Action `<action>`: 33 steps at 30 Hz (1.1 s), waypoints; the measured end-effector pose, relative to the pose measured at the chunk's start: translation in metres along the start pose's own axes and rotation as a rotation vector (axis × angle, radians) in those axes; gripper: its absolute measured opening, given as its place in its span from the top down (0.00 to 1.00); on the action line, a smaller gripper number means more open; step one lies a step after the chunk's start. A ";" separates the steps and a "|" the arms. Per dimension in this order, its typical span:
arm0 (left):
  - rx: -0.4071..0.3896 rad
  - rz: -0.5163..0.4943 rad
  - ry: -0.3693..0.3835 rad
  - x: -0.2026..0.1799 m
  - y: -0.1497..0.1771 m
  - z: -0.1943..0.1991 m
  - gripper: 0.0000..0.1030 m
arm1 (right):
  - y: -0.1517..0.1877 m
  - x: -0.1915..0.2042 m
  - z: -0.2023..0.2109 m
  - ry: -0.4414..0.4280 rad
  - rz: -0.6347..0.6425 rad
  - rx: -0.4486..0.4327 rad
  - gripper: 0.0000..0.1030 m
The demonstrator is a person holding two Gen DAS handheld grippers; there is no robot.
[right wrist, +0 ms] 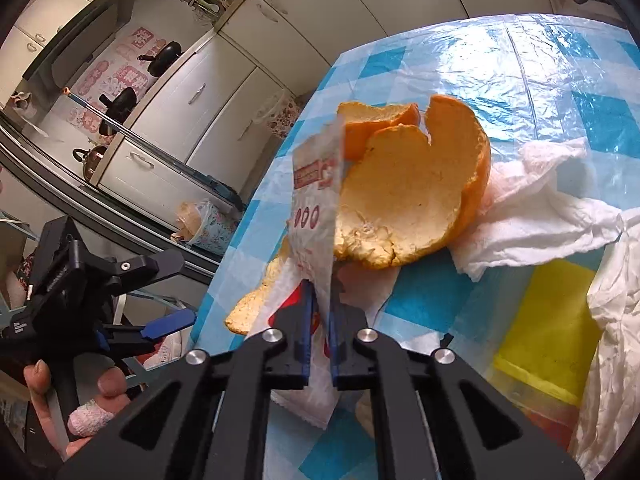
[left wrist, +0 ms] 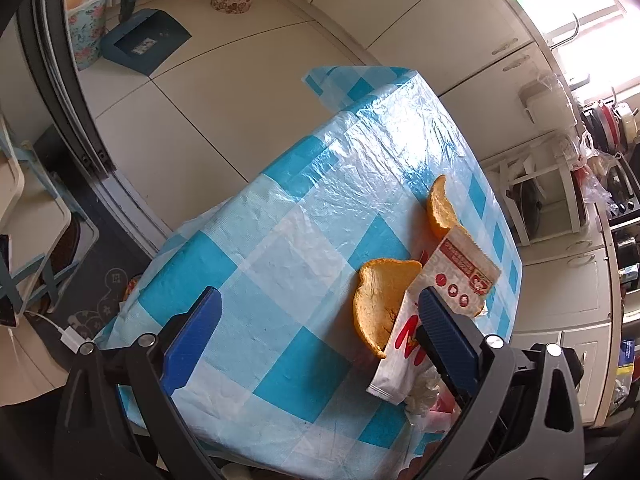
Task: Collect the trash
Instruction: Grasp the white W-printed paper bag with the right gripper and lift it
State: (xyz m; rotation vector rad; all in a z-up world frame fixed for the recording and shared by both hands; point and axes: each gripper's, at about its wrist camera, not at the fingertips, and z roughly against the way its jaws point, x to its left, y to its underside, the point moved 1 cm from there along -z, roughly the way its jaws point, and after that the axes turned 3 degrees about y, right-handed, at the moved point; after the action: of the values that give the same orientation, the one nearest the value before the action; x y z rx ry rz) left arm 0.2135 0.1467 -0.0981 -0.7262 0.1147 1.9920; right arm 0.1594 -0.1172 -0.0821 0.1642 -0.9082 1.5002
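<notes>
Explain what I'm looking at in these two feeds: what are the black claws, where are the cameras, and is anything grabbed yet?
No robot arm here: a person holds a two-finger gripper in each hand, each carrying a fisheye camera looking along its fingers. The left view shows the left gripper open over the checked table, holding nothing. The right view shows the right gripper shut on a white and red wrapper. The hand holding the left gripper appears at its lower left. Around the wrapper lie orange peels, a tissue and something yellow. Two bins stand on the floor.
</notes>
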 end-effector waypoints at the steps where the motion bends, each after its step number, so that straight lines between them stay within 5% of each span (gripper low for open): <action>1: 0.006 -0.004 0.000 -0.001 0.001 -0.002 0.08 | -0.001 0.002 0.004 -0.006 0.009 -0.011 0.96; 9: 0.060 -0.041 -0.010 -0.017 0.012 -0.023 0.08 | -0.009 0.004 0.064 -0.060 0.037 -0.159 0.96; 13: 0.048 -0.051 -0.023 -0.023 0.016 -0.026 0.08 | -0.010 -0.002 0.060 -0.006 0.050 -0.111 0.94; 16: 0.035 -0.040 -0.026 -0.020 0.016 -0.024 0.08 | -0.006 -0.001 0.039 0.023 0.052 -0.040 0.34; 22: 0.022 -0.016 -0.022 -0.013 0.012 -0.020 0.08 | -0.002 0.015 0.001 0.088 0.130 0.005 0.33; 24: 0.023 -0.019 -0.020 -0.014 0.011 -0.020 0.08 | -0.004 0.012 -0.006 0.095 0.118 -0.002 0.36; 26: 0.022 -0.019 -0.017 -0.013 0.009 -0.020 0.08 | -0.006 0.006 -0.011 0.069 0.092 0.007 0.73; 28: 0.020 -0.014 -0.014 -0.014 0.007 -0.020 0.08 | -0.008 -0.002 -0.013 0.019 0.061 0.013 0.93; 33: 0.025 -0.004 -0.011 -0.013 0.005 -0.023 0.08 | -0.015 -0.004 0.014 -0.159 0.002 -0.066 0.99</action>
State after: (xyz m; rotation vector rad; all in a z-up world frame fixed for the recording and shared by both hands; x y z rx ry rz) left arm 0.2242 0.1254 -0.1109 -0.6986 0.1309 1.9871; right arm 0.1681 -0.1311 -0.0688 0.2363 -1.0840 1.4720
